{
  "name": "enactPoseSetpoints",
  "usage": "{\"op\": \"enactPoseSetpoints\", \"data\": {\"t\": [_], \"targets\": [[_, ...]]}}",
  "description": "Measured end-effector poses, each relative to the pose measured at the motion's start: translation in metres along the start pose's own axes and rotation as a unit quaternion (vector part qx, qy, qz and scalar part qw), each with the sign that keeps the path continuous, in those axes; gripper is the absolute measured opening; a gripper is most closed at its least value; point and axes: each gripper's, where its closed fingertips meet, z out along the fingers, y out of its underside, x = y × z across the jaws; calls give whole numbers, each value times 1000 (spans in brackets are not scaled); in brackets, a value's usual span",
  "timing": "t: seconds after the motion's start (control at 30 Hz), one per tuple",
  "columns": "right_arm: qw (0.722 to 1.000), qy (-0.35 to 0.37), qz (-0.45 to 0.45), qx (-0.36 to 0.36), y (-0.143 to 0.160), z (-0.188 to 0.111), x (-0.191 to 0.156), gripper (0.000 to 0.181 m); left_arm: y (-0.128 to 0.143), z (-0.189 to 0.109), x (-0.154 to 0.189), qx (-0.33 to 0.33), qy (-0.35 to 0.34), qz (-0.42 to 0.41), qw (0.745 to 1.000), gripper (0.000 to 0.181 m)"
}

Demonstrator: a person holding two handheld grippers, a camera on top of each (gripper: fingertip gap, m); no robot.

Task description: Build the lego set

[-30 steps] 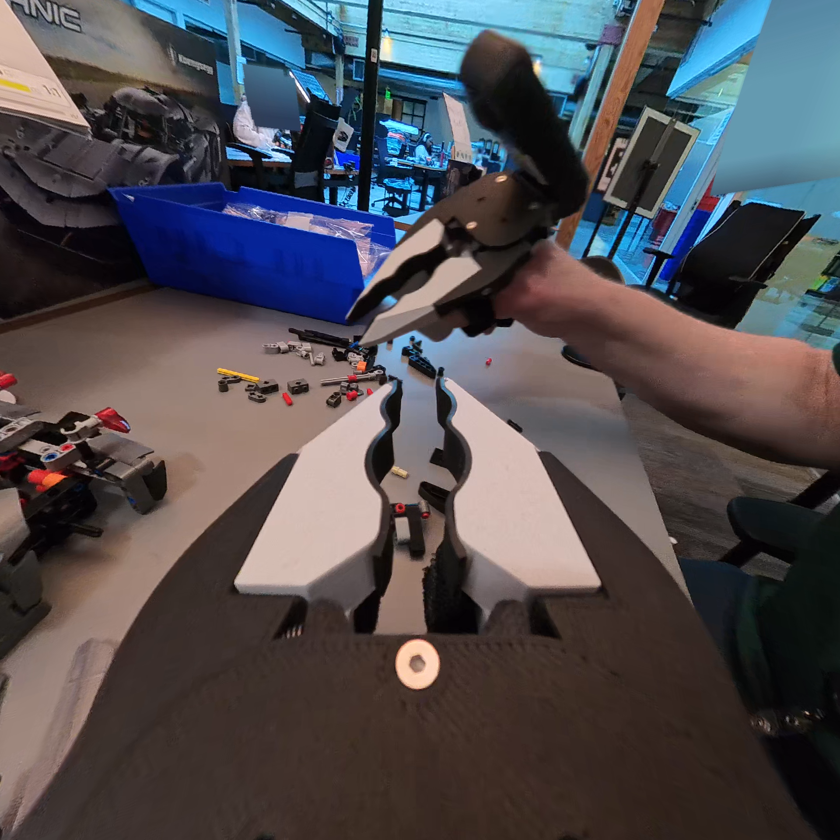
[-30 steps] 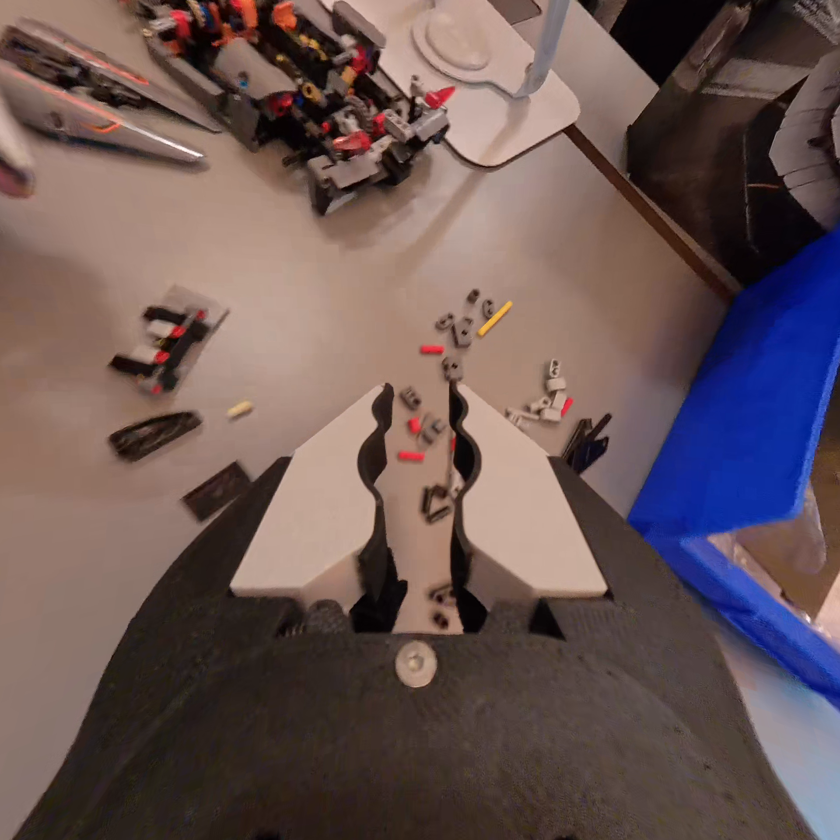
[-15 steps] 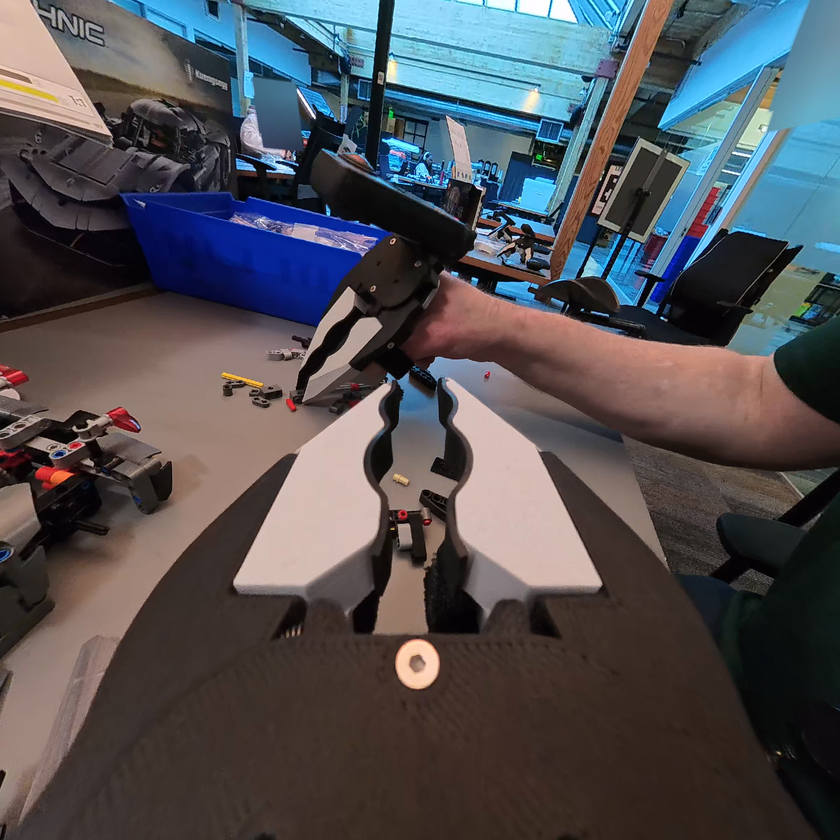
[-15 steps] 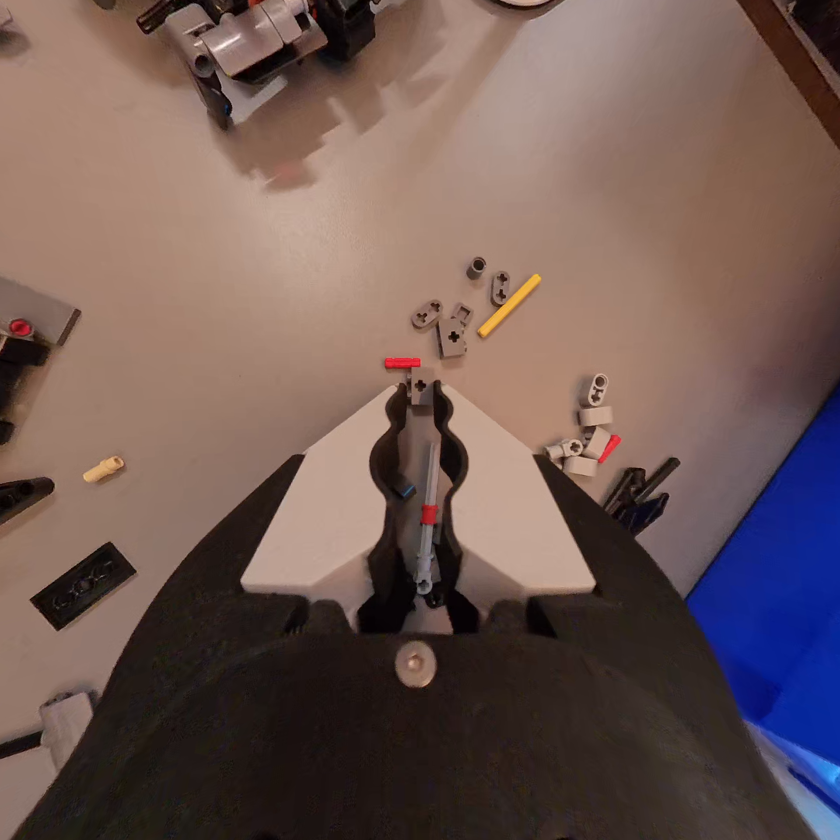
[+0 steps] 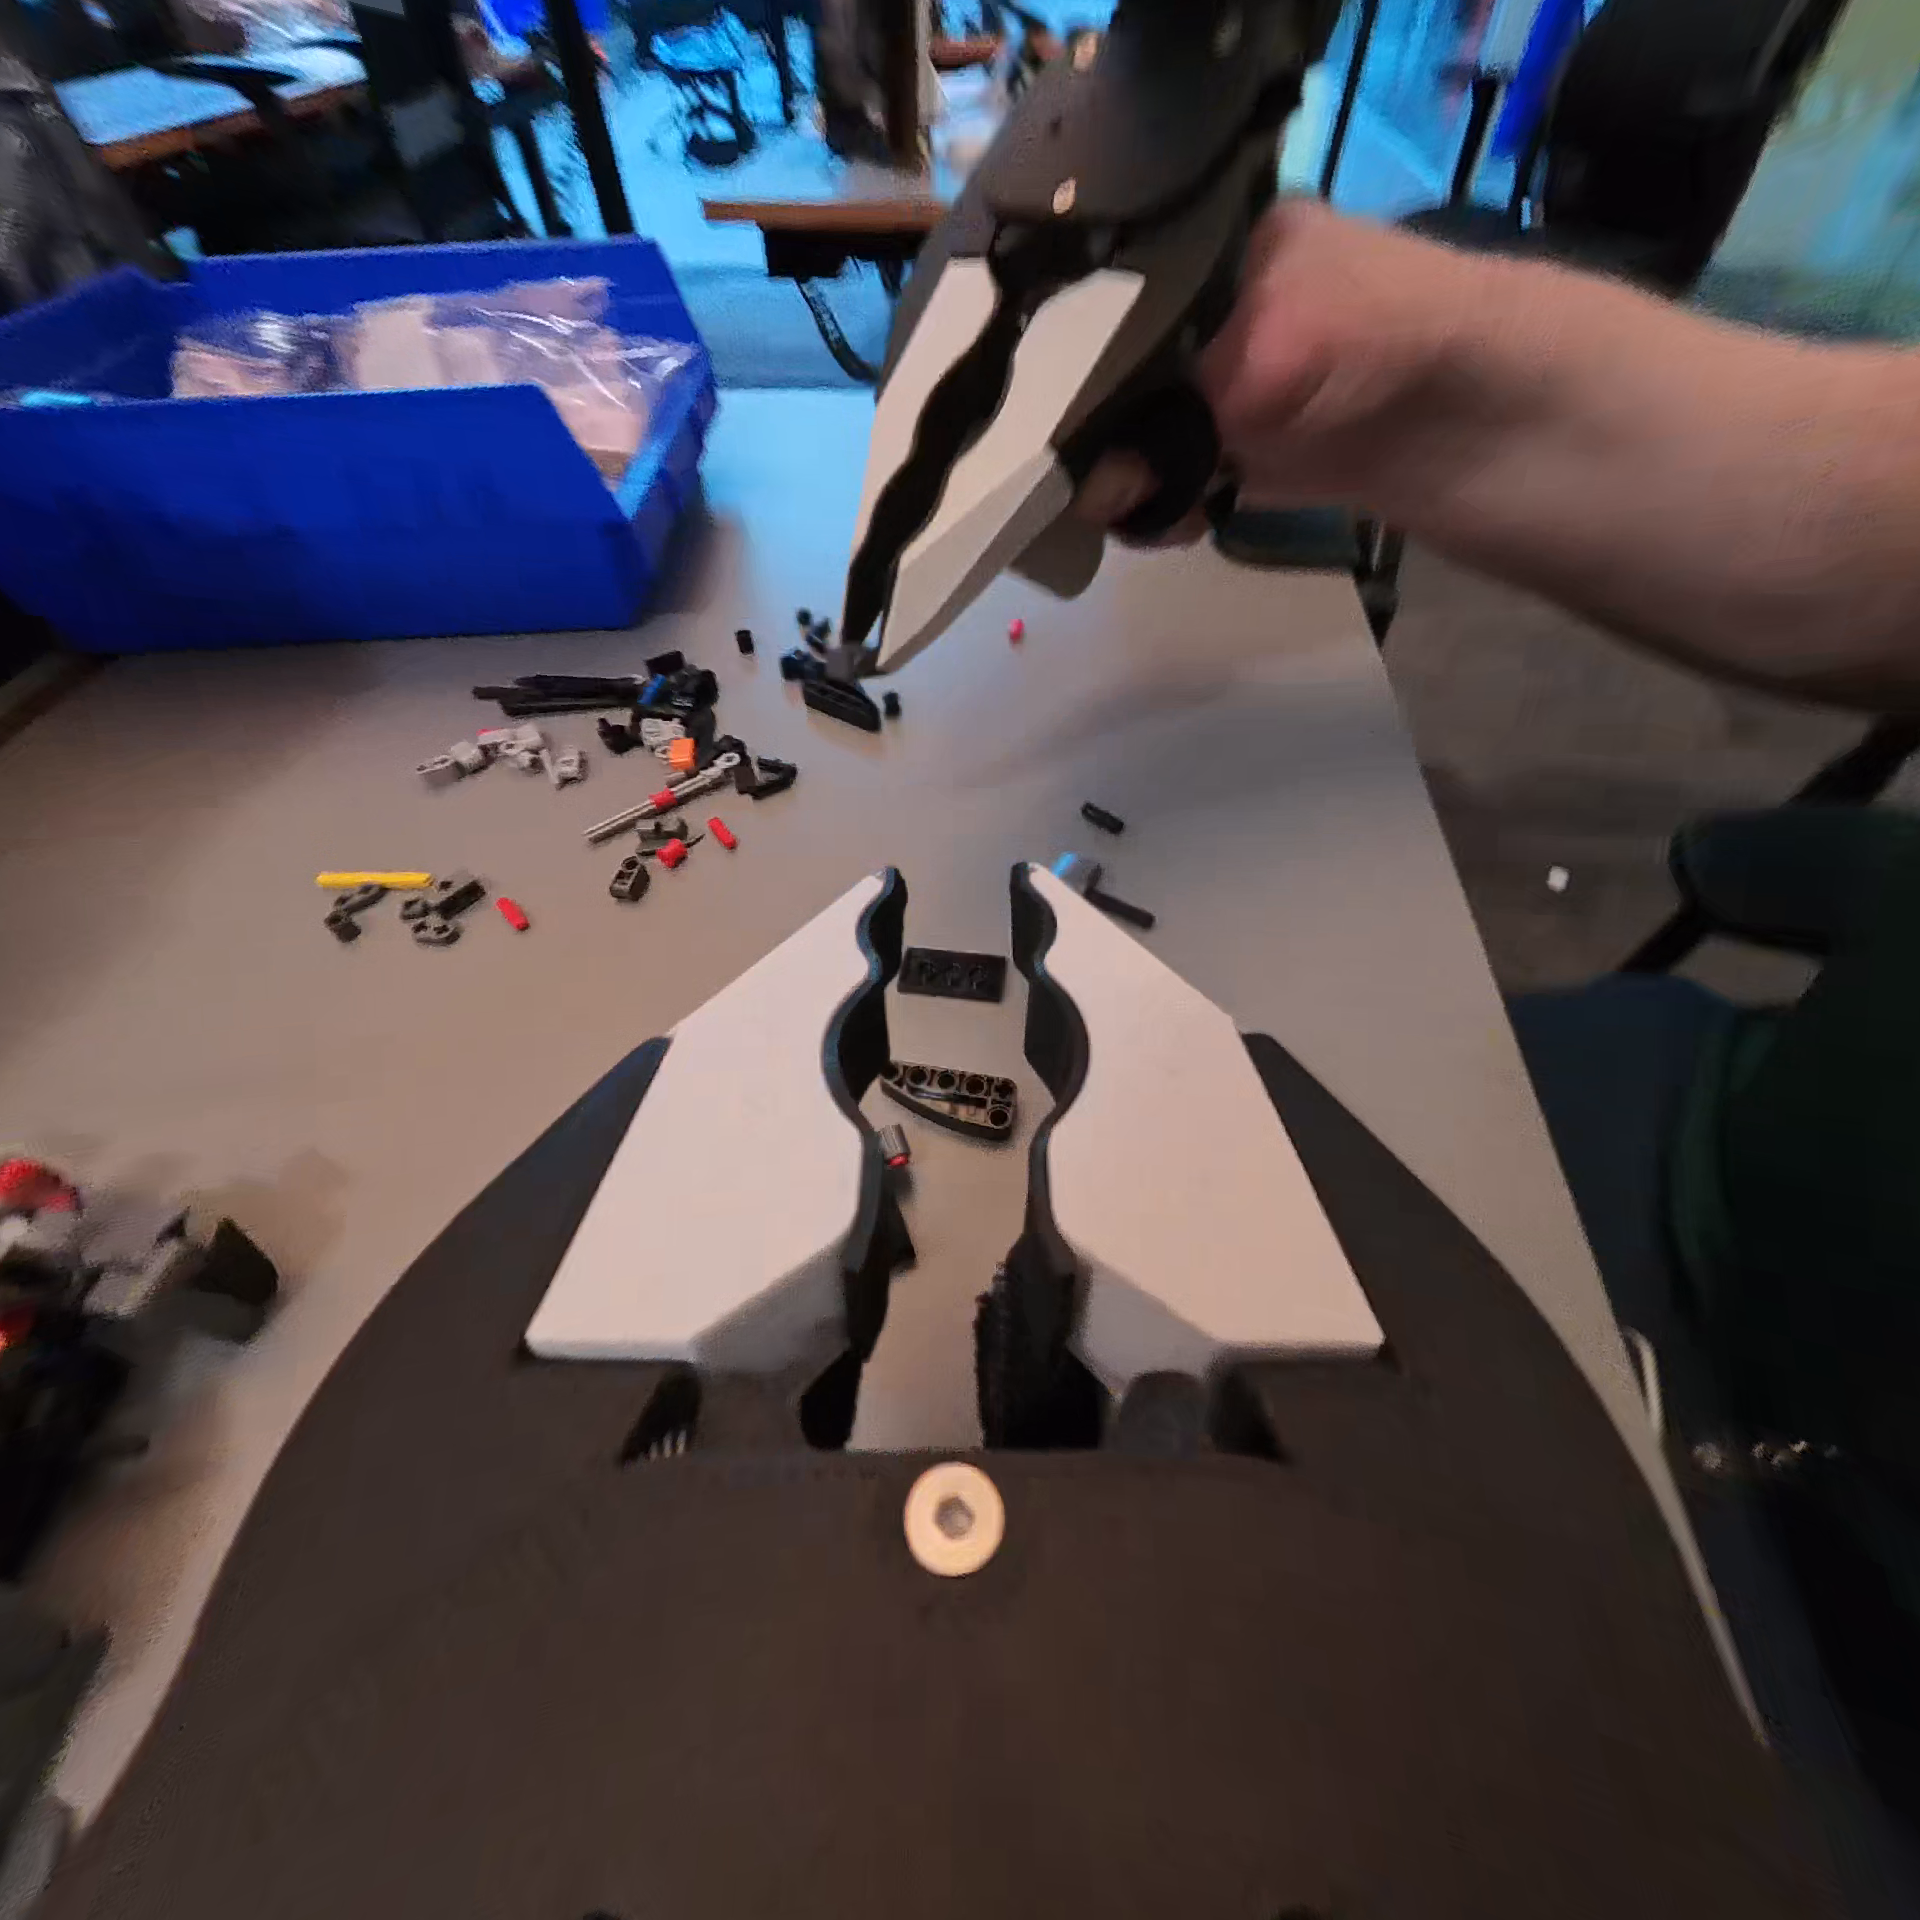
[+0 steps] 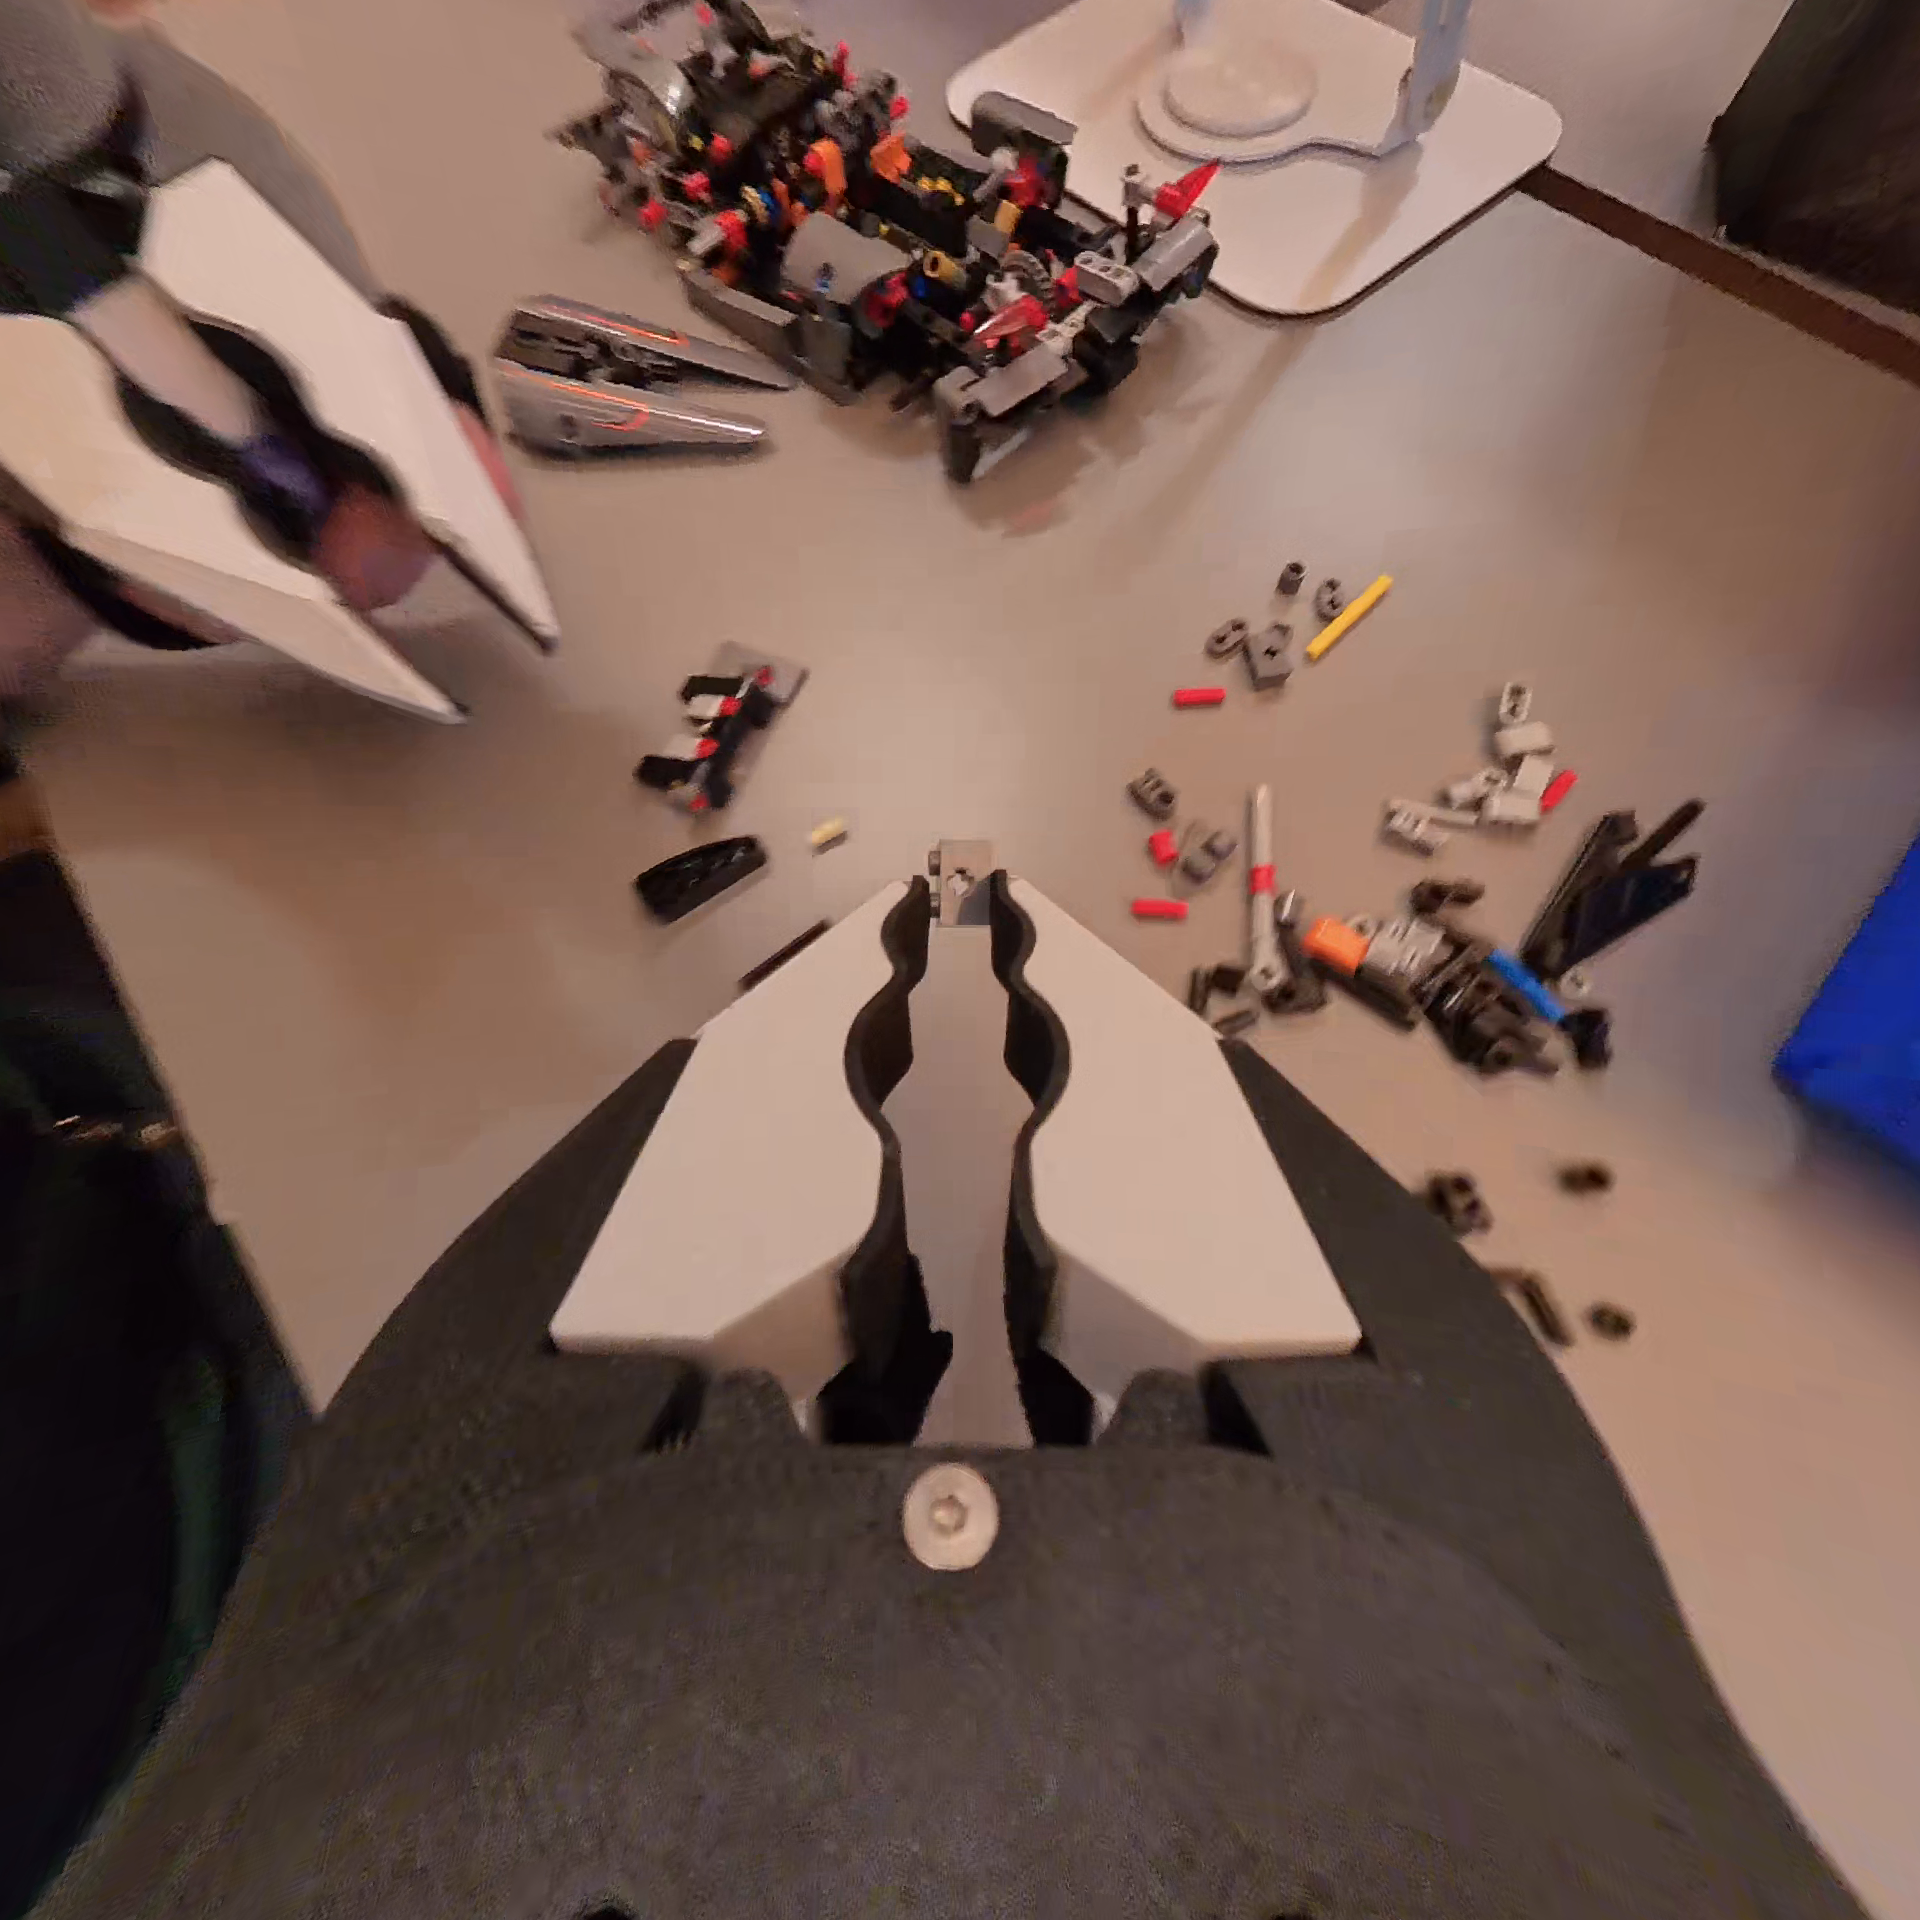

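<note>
My right gripper (image 6: 956, 883) is shut on a small grey lego piece (image 6: 961, 868) at its fingertips and holds it above the grey table (image 6: 935, 623). It also shows in the left wrist view (image 5: 868, 649), tips pointing down over the loose parts, the grey piece (image 5: 847, 657) between them. My left gripper (image 5: 956, 878) is open and empty, low over a black plate (image 5: 954, 975) and a black curved beam (image 5: 951, 1101). It shows blurred at the upper left of the right wrist view (image 6: 504, 675). The partly built model (image 6: 904, 239) sits at the far side.
Loose parts (image 6: 1403, 935) lie scattered right of centre, with a yellow axle (image 6: 1348, 616). Two grey wedge panels (image 6: 623, 384) and a small sub-assembly (image 6: 722, 727) lie near the model. A blue bin (image 5: 312, 520) stands at the back left. A white stand base (image 6: 1299, 156) lies behind the model. There is about 10 cm between the tips of the two grippers. My right tips are roughly 9 cm from the black plate (image 5: 954, 975).
My right gripper has closed on the small grey piece and lifted it off the table, away from the parts pile. My left gripper has tipped downward and shifted over the black pieces.
</note>
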Motion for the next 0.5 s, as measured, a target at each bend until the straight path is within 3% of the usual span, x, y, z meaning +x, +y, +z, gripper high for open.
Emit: {"op": "enactPoseSetpoints", "data": {"t": [0.2, 0.5], "targets": [[998, -4, 47, 28, 37, -39, -21, 9, 25, 38, 15, -124, 62, 110, 984, 29], [996, -7, 82, 45, 70, -54, -35, 10, 52, 84, 30, -233, 111, 198, 946, 28]]}}
